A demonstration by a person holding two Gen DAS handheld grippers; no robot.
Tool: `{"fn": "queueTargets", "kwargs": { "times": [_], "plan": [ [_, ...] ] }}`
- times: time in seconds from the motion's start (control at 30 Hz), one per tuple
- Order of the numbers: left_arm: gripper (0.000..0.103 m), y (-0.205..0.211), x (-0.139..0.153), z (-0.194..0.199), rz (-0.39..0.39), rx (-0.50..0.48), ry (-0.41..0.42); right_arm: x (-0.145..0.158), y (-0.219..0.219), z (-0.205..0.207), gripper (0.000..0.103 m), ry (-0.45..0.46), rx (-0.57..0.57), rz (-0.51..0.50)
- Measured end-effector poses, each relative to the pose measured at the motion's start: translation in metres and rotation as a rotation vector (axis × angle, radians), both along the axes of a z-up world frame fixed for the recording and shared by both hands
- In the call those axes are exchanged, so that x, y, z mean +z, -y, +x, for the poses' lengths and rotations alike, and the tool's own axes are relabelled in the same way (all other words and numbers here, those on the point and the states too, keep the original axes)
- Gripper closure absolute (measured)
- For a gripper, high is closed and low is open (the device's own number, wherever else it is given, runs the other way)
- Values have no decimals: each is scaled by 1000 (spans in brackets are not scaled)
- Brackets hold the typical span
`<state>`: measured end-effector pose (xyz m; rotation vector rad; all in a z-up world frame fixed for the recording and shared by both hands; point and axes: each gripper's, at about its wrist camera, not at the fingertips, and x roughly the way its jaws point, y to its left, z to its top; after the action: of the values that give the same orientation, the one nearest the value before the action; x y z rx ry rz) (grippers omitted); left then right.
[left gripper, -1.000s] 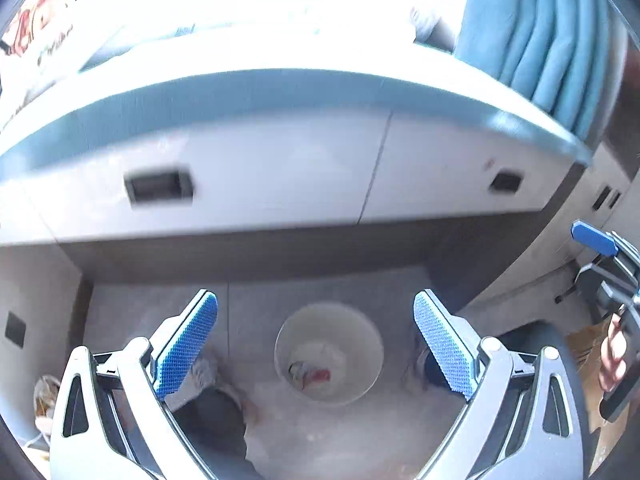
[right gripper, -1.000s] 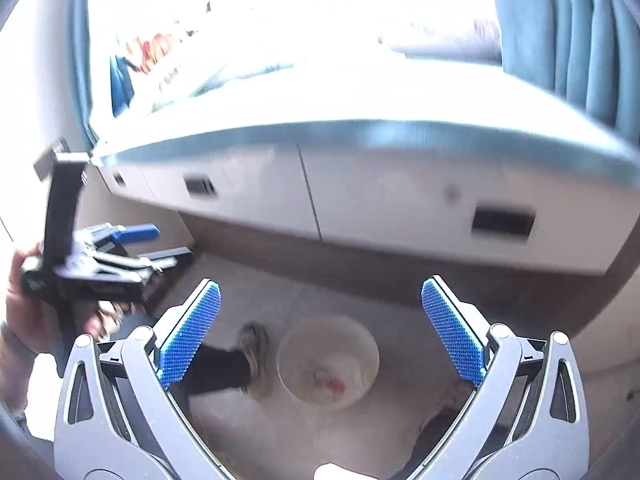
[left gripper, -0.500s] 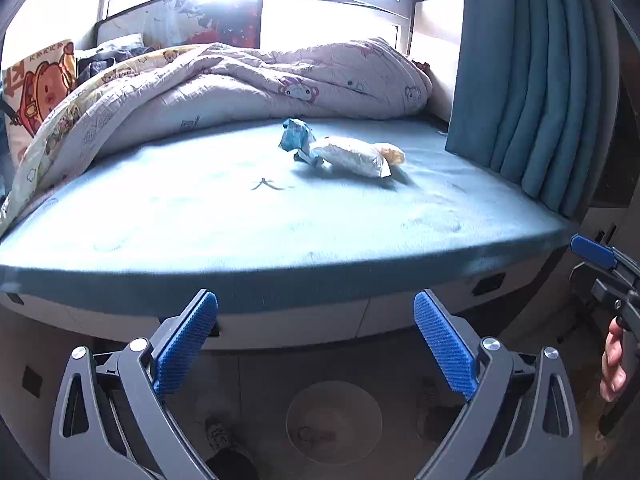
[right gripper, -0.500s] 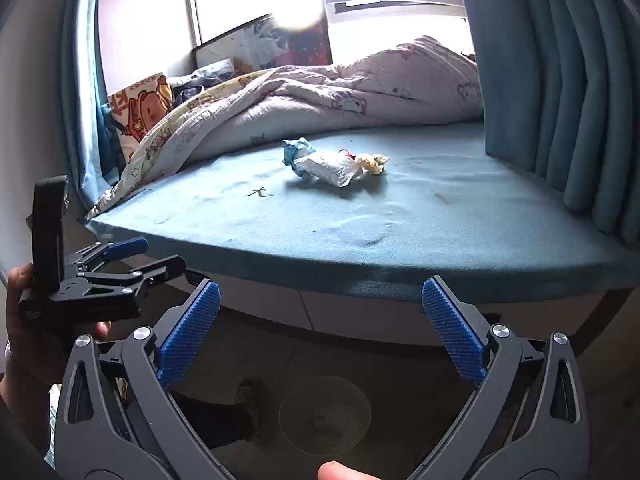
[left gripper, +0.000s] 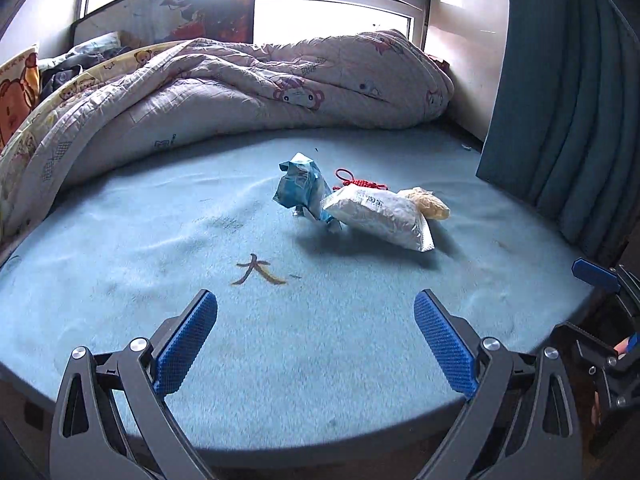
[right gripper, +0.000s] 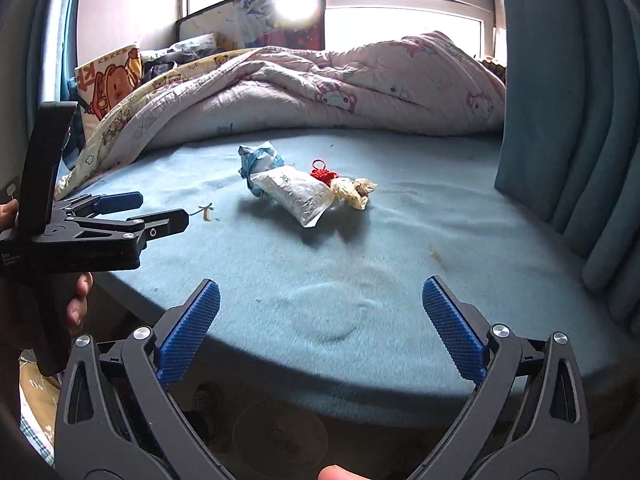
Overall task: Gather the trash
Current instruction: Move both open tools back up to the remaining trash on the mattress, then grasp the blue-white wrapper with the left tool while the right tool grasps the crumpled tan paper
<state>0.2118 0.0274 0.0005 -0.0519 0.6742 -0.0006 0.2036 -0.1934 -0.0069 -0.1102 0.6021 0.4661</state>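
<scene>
Trash lies in a cluster on the blue bed sheet (left gripper: 160,240): a crumpled blue wrapper (left gripper: 302,190), a white plastic packet (left gripper: 380,216), a yellowish crumpled tissue (left gripper: 430,202) and a red knotted cord (left gripper: 356,182). A small banana-peel scrap (left gripper: 256,270) lies nearer. The same wrapper (right gripper: 258,162), packet (right gripper: 298,196), tissue (right gripper: 354,192) and cord (right gripper: 322,172) show in the right wrist view. My left gripper (left gripper: 316,332) is open and empty, short of the peel. My right gripper (right gripper: 320,320) is open and empty over the bed's near edge.
A bunched quilt (left gripper: 240,100) fills the back of the bed. A teal curtain (left gripper: 560,100) hangs at the right. A round bin (right gripper: 280,436) stands on the floor below the bed edge. The left gripper's body (right gripper: 92,236) shows at the left of the right view.
Both views have swung up from the floor and bin to the bed top, and both grippers have moved closer to the trash. Both stay open.
</scene>
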Motion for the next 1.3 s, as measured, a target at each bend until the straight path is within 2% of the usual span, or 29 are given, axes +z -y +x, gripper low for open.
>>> {"fn": "queueTargets", "kwargs": {
  "times": [0.33,0.6,0.63,0.7,0.73,0.8,0.83,0.93,1.07,1.13,1.23,1.3],
  "plan": [
    [6,-18,-6,95,-53,15,-47,-6,-13,96,5,-57,-52,-24],
    [7,-31,-13,164,-71,56,-98,-14,-23,126,5,-73,-38,-17],
    [10,-30,-16,170,-69,52,-106,-16,-24,128,5,-75,-37,-17],
    [33,-27,-23,180,-68,35,-134,-18,-26,131,5,-78,-37,-20],
    [51,-25,-27,182,-65,24,-151,-19,-26,133,5,-80,-38,-22],
    [57,-23,-29,183,-69,16,-154,-20,-28,138,5,-80,-44,-33],
    [66,-23,-28,181,-66,21,-143,-20,-30,140,5,-79,-48,-44],
    [71,-23,-23,175,-55,25,-118,-18,-35,150,5,-87,-51,-39],
    [77,-31,-17,166,-58,37,-99,-16,-34,172,6,-178,-54,87],
    [78,-36,-15,163,-63,38,-98,-16,-40,181,11,-181,-84,77],
    [78,-41,-12,157,-57,34,-99,-25,-50,193,29,-234,-84,53],
    [78,-42,-9,153,-50,29,-96,-29,-52,195,52,-251,-81,55]
  ]
}}
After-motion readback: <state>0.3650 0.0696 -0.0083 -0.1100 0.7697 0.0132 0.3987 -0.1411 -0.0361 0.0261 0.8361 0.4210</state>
